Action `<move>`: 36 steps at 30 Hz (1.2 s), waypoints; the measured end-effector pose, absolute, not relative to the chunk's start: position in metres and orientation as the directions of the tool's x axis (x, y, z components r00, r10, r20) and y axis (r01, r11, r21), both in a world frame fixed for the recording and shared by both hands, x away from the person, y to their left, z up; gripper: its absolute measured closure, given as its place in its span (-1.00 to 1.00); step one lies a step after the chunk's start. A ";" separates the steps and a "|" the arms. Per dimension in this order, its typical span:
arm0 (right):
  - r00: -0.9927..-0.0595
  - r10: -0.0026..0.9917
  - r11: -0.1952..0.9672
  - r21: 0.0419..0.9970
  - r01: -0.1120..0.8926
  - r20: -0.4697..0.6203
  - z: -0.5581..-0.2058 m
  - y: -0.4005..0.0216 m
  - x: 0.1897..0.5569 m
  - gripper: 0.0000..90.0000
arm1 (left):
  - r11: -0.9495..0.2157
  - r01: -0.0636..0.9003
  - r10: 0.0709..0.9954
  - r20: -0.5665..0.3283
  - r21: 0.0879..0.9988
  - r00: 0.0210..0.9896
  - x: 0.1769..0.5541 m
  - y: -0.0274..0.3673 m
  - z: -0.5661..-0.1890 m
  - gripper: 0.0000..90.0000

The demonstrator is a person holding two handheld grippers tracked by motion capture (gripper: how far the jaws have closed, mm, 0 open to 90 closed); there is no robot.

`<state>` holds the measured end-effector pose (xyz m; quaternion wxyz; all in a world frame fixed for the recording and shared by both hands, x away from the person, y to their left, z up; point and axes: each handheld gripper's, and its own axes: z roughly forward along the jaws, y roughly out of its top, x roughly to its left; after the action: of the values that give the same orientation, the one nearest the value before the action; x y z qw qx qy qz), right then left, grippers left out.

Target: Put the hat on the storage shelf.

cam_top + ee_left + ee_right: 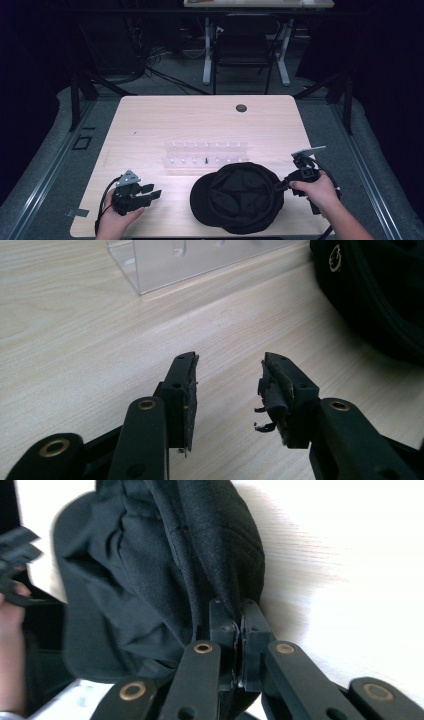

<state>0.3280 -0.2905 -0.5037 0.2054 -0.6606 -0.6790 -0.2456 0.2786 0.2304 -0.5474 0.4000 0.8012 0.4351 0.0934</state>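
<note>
A black cap [237, 197] lies upside down on the wooden table [200, 120] near its front edge, brim to the left. My right gripper [280, 185] is shut on the cap's right rim; in the right gripper view the jaws pinch the black fabric [220, 565] between the pads, gripper [239, 611]. My left gripper [152, 192] rests at the front left of the table, open with nothing between its fingers. In the left gripper view the gripper [229, 370] points across bare wood toward the cap [380, 290].
A clear plastic rack [205, 155] with small pegs stands just behind the cap, its corner [165, 265] also in the left gripper view. A round cable hole [241, 108] sits in the far part of the table. A chair [245, 45] stands beyond.
</note>
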 end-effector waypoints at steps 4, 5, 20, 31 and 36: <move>-0.039 0.776 0.010 0.049 0.999 0.629 -0.499 -0.292 0.327 0.94 | -0.301 0.621 0.772 -0.198 0.723 0.605 0.278 0.230 -0.547 0.28; -0.043 0.771 0.019 0.044 0.999 0.635 -0.497 -0.293 0.326 0.94 | -0.301 0.621 0.772 -0.198 0.723 0.604 0.278 0.230 -0.547 0.28; -0.021 0.621 -0.040 0.058 0.998 0.784 -0.462 -0.297 0.321 0.95 | -0.302 0.623 0.771 -0.200 0.722 0.605 0.279 0.230 -0.548 0.28; -0.028 0.503 -0.035 0.053 0.998 0.864 -0.443 -0.287 0.318 0.95 | -0.299 0.623 0.772 -0.201 0.723 0.603 0.279 0.230 -0.548 0.28; -0.042 0.483 -0.029 0.064 0.998 0.875 -0.433 -0.285 0.319 0.95 | -0.298 0.624 0.773 -0.201 0.723 0.602 0.279 0.230 -0.548 0.28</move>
<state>0.3192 -0.2850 -0.4326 0.3349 -0.6056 -0.6111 -0.3844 0.2786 0.2301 -0.5484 0.4009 0.8002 0.4364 0.0927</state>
